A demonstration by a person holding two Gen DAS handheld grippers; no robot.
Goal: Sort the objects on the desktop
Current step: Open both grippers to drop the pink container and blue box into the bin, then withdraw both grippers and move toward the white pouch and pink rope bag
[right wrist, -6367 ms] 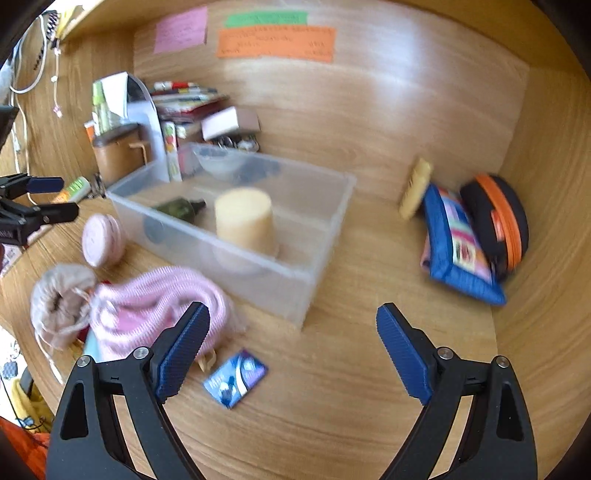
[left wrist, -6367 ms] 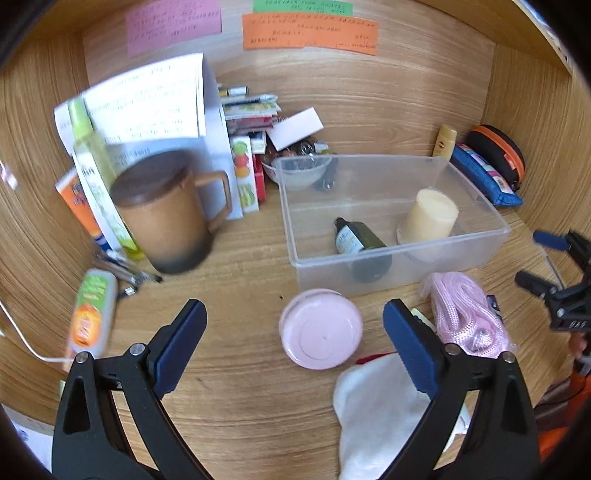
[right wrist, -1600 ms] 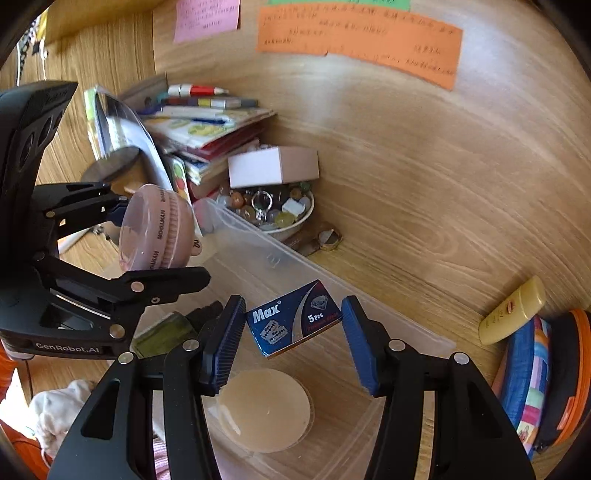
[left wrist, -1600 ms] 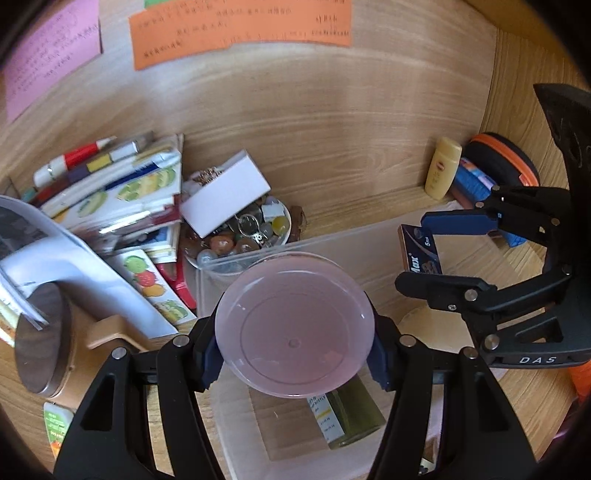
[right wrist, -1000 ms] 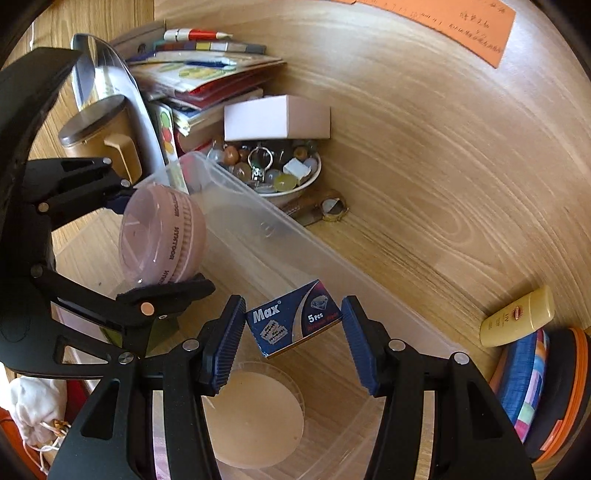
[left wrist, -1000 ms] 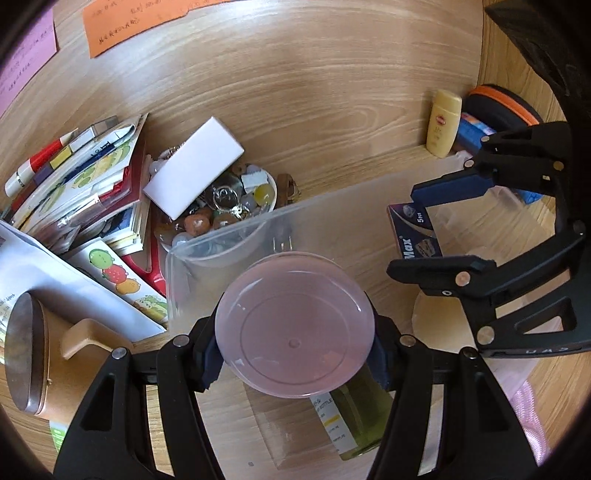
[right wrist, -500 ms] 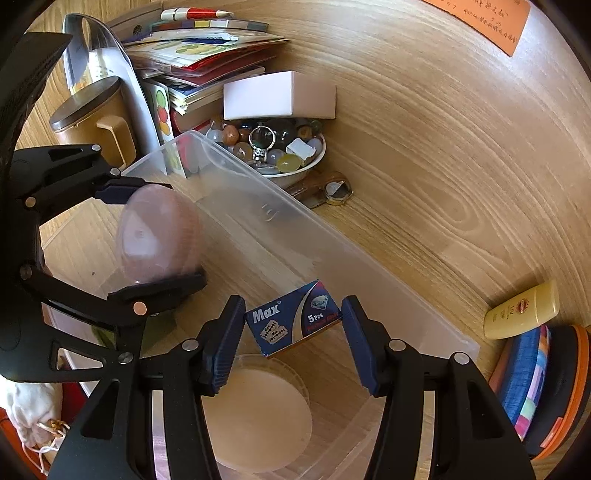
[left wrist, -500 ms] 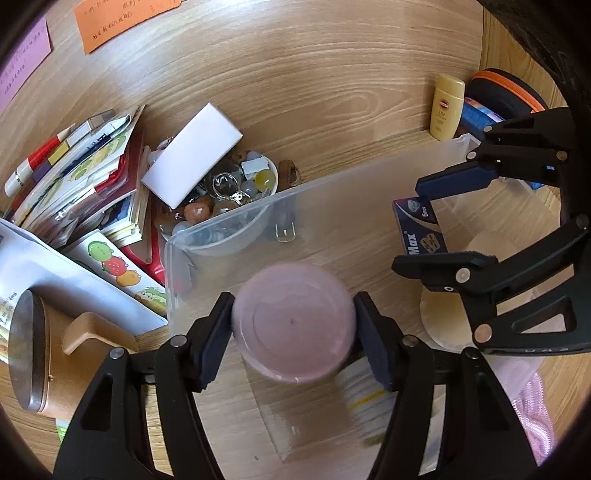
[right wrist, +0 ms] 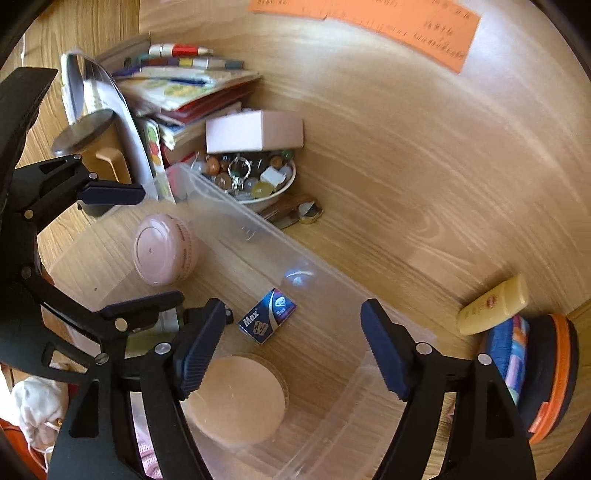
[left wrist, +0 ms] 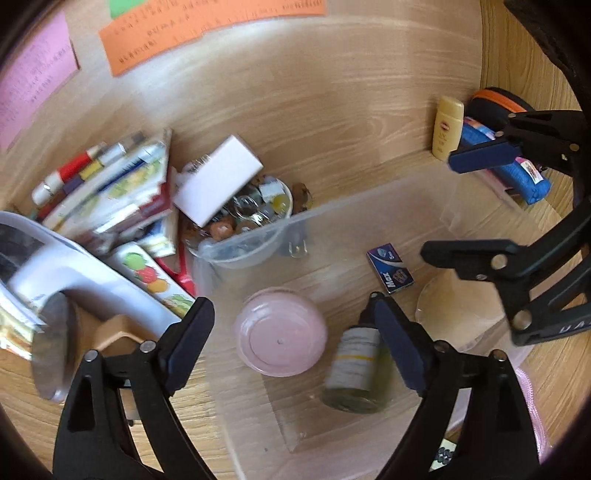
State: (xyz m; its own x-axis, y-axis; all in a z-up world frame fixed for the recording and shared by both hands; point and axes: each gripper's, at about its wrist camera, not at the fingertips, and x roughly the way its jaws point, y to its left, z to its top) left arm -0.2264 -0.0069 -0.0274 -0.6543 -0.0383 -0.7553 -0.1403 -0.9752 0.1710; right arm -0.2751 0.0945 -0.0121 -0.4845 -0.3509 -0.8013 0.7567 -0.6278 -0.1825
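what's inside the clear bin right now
Inside the bin: a pink jar, a green bottle, a blue Max box and a cream cup. The tongs cover part of the floor.

Writing on the orange note (left wrist: 207, 29) blurred, illegible.

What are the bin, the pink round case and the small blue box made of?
Bin: clear, glossy plastic; the desk grain shows through it. Pink round case: likely matte opaque plastic with a moulded, ribbed rim. Small blue box: probably printed glossy cardboard, with sharp folded edges.
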